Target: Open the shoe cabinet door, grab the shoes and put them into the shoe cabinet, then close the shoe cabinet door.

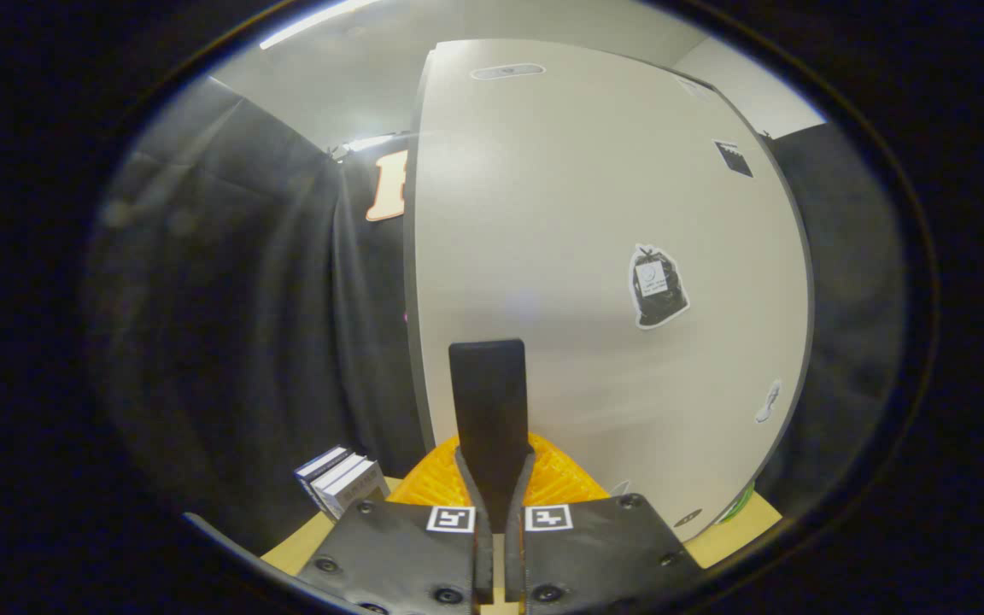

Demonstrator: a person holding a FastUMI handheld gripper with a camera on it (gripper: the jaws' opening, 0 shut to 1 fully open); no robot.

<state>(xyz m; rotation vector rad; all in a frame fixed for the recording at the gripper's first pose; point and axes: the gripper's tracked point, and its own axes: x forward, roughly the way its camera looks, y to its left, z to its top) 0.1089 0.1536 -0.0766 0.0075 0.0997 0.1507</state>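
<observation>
Off to the left of the fingers hangs the booth's black cloth wall (236,325), in folds, soft and dim. Low on that side, just left of the gripper's body, a few white boxes (342,481) stand side by side on the pale wooden surface (300,547), apart from the fingers.

The gripper (489,359) has its two black fingers brought together, their faces meeting with no gap that shows; nothing can be seen caught between them. Each finger base carries a small black-and-white square marker. Directly under and behind the fingers lies an orange ribbed thing (556,478), spreading to both sides; the fingers cover its middle, so what it is cannot be told.

Straight ahead, and running well to the right, stands the shoe cabinet door (560,222), a broad off-white panel with a dark edge. The closed fingertips rest on or just short of its lower face; contact cannot be judged. The panel's left edge rises just left of the fingers. Right of the fingers a black bag-shaped sticker (658,286) sits on the door, further right a small shoe-print sticker (769,401), and high up a dark square label (734,159).

At the door's lower right corner something green (744,500) peeks out, mostly hidden.
</observation>
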